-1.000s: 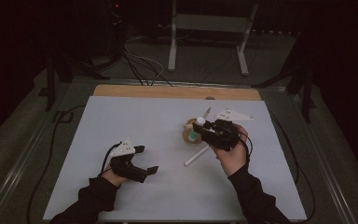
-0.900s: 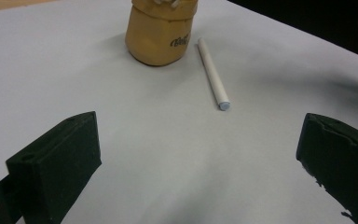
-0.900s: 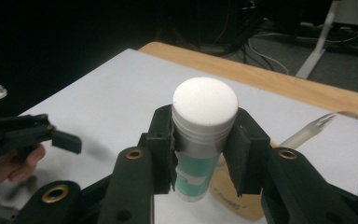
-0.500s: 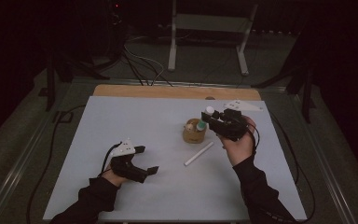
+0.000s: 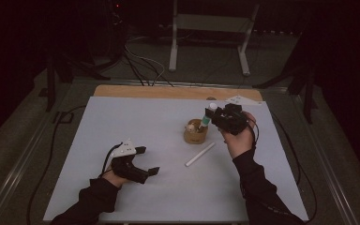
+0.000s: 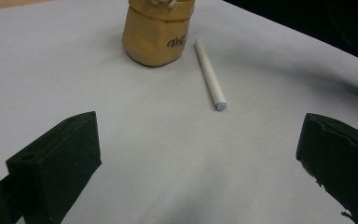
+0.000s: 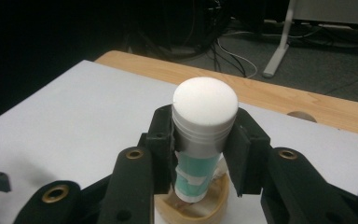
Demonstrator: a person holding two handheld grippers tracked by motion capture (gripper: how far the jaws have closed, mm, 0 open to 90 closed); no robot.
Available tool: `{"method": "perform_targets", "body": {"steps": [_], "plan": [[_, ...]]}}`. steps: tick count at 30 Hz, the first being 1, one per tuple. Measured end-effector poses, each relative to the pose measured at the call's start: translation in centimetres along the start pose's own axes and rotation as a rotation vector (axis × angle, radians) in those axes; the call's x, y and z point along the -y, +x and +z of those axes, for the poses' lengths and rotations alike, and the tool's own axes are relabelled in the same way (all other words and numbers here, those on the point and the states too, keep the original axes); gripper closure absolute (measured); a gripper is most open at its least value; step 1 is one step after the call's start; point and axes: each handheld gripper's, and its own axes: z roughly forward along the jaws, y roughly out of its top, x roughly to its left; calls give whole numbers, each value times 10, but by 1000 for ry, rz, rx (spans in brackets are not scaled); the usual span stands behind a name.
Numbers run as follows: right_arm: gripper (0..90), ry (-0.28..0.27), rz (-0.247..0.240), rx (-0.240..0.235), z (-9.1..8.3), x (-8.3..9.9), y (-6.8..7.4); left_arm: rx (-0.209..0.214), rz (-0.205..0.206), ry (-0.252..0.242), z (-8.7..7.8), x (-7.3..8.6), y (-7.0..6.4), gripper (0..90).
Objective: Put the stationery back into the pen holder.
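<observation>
Glue stick (image 7: 200, 140), green-bodied with a white cap, is the thing in hand: in the right gripper view it stands upright at frame centre, pinched just under the cap between the two black jaws of the right gripper (image 7: 200, 154), which are closed narrow on it. Its lower end hangs over the mouth of the tan cup (image 7: 200, 205) at the bottom of that frame; whether it touches the cup's inside cannot be told.

Going by size in the high view, the white table (image 5: 122, 122) fills the middle, with a wooden edge strip (image 5: 145, 91) along its upper side. The left gripper (image 5: 140, 161) rests at lower left, its jaws spread wide with nothing between them. The cup sits just right of centre, and the right gripper holds the stick directly above it. A white marker (image 5: 199, 154) lies flat, slanting, just below the cup and apart from it.
</observation>
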Motion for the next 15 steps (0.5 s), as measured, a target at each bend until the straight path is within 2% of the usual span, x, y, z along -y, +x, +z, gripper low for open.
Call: {"method": "perform_targets", "body": {"steps": [15], "plan": [[651, 61, 15, 8, 26, 12, -4, 3, 0, -1, 0, 0, 0, 2]]}}
